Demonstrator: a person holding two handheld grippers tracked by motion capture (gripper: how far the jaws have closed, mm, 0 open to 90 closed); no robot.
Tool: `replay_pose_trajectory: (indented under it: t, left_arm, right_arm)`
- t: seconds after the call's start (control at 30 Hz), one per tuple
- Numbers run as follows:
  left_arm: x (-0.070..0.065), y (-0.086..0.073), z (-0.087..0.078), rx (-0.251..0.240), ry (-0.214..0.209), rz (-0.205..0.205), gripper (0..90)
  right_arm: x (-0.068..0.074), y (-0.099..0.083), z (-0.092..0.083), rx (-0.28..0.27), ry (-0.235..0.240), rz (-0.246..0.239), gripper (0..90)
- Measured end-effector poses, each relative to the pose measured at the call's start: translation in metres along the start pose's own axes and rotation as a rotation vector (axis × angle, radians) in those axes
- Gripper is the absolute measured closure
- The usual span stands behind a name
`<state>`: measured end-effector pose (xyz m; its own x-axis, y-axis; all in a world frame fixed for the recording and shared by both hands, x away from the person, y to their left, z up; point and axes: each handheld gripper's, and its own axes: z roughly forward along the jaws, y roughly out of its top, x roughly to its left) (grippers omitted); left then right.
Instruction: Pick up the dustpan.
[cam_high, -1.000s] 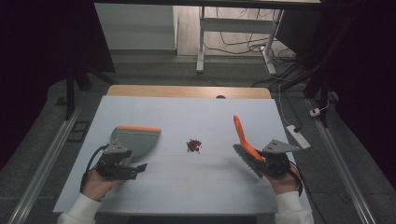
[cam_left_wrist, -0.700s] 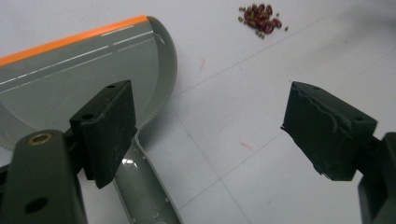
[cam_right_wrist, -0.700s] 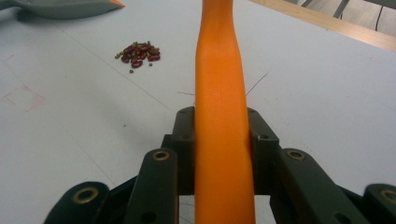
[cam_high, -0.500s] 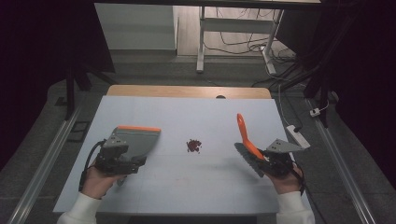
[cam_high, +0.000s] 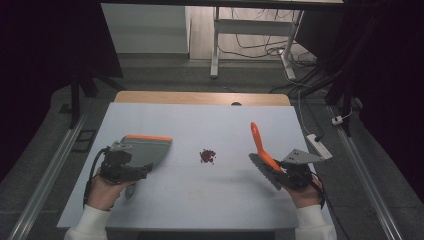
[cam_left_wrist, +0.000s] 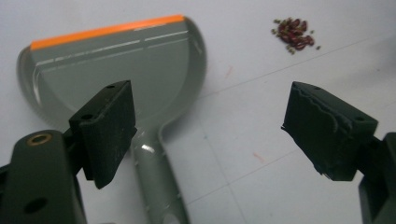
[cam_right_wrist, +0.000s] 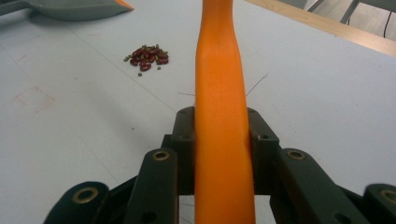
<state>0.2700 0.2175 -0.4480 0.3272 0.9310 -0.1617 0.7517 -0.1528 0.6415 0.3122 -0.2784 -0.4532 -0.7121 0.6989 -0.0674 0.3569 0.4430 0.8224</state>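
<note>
My right tool is clamped on the orange handle of the brush, both jaws pressing its sides; the handle rises up and away from me, and in the high view its dark bristle head sits low by the tool at the right side of the surface. My left tool stands open, jaws well apart. The grey handle of the dustpan lies on the surface beside the left jaw, which overlaps it from above, and I can't tell whether that jaw touches it. Nothing is gripped there. The pan rests flat at the left, its orange lip on the far edge, and its open mouth does not face the spill.

Between the two tools, near the middle of the surface, sits the small pile of red beans, with a few smaller greenish grains around it, well apart from both pan and brush.

I judge this to be the pickup step of a sweeping job: brush in hand, pan not yet taken. Next I need to centre the left tool over the pan's handle and close on it, then turn the pan so its lip lies just beside the beans. The brush would have to come down on the opposite side of the pile, so short strokes drive the beans in without scattering them.
</note>
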Motion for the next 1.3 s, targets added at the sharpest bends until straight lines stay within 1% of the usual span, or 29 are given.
replay_pose_trajectory:
  t: [0.03, 0.07, 0.1, 0.13, 0.17, 0.23, 0.27, 0.33, 0.37, 0.4, 0.43, 0.53, 0.57, 0.6, 0.63, 0.67, 0.73, 0.9, 0.97, 1.03, 1.17, 1.3]
  left_arm:
    - [0.0, 0.0, 0.0, 0.0, 0.0, 0.0, 17.3]
    - [0.005, -0.002, 0.002, 0.011, 0.005, -0.024, 17.3]
    - [0.005, -0.002, 0.002, 0.011, 0.005, -0.024, 17.6]
    - [0.01, -0.004, 0.006, 0.026, 0.007, -0.041, 17.7]
    - [0.01, -0.004, 0.006, 0.026, 0.007, -0.041, 17.9]
    - [0.014, -0.006, 0.009, 0.044, 0.016, -0.054, 17.7]
    - [0.016, -0.007, 0.01, 0.053, 0.012, -0.059, 17.7]
    - [0.019, -0.008, 0.013, 0.086, 0.01, -0.075, 16.7]
    - [0.021, -0.011, 0.015, 0.113, 0.025, -0.078, 16.5]
    - [0.021, -0.011, 0.015, 0.113, 0.025, -0.078, 16.5]
    - [0.025, -0.015, 0.016, 0.138, 0.016, -0.096, 16.5]
    - [0.028, -0.017, 0.019, 0.152, 0.013, -0.108, 16.4]
    - [0.029, -0.018, 0.022, 0.171, 0.009, -0.115, 16.1]
    - [0.029, -0.018, 0.022, 0.171, 0.009, -0.115, 15.9]
    - [0.03, -0.018, 0.027, 0.191, 0.005, -0.12, 15.9]
    - [0.03, -0.018, 0.027, 0.191, 0.005, -0.12, 15.9]
    - [0.033, -0.02, 0.033, 0.213, 0.007, -0.126, 16.0]
    - [0.038, -0.022, 0.038, 0.205, 0.004, -0.148, 17.5]
    - [0.041, -0.023, 0.043, 0.2, 0.0, -0.163, 18.0]
    - [0.042, -0.024, 0.045, 0.203, 0.001, -0.167, 18.4]
    - [0.042, -0.025, 0.051, 0.217, -0.014, -0.167, 19.4]
    - [0.043, -0.025, 0.056, 0.216, -0.004, -0.173, 20.7]
  right_arm:
    - [0.0, 0.0, 0.0, 0.004, 0.0, 0.001, 70.0]
    - [0.0, 0.0, 0.0, 0.004, 0.001, -0.002, 70.0]
    - [0.0, 0.0, 0.001, 0.004, 0.002, -0.001, 70.0]
    - [0.001, 0.0, 0.001, 0.006, 0.002, 0.0, 70.0]
    - [0.001, 0.0, 0.001, 0.006, 0.003, -0.001, 70.1]
    - [0.001, 0.0, 0.001, 0.005, 0.005, -0.003, 70.0]
    - [0.001, 0.0, 0.002, 0.003, 0.008, -0.006, 70.0]
    - [0.001, 0.0, 0.002, 0.006, 0.009, -0.007, 70.0]
    - [0.001, 0.0, 0.002, 0.007, 0.008, -0.007, 70.0]
    - [0.001, 0.0, 0.003, 0.007, 0.009, -0.009, 70.0]
    - [0.001, -0.001, 0.003, 0.008, 0.009, -0.008, 70.0]
    - [0.002, -0.001, 0.004, 0.015, 0.01, -0.011, 70.0]
    - [0.002, -0.001, 0.005, 0.016, 0.011, -0.011, 70.0]
    - [0.002, -0.001, 0.005, 0.016, 0.011, -0.011, 70.0]
    - [0.003, -0.001, 0.005, 0.02, 0.008, -0.012, 70.0]
    - [0.003, -0.001, 0.005, 0.019, 0.008, -0.016, 70.0]
    - [0.003, -0.001, 0.004, 0.016, 0.008, -0.013, 70.0]
    - [0.003, -0.001, 0.006, 0.023, 0.006, -0.014, 70.0]
    - [0.003, -0.002, 0.007, 0.029, 0.008, -0.016, 70.0]
    - [0.003, -0.002, 0.007, 0.03, 0.009, -0.018, 70.0]
    - [0.003, -0.002, 0.008, 0.03, 0.008, -0.014, 70.0]
    - [0.002, -0.002, 0.008, 0.029, 0.006, -0.015, 70.0]
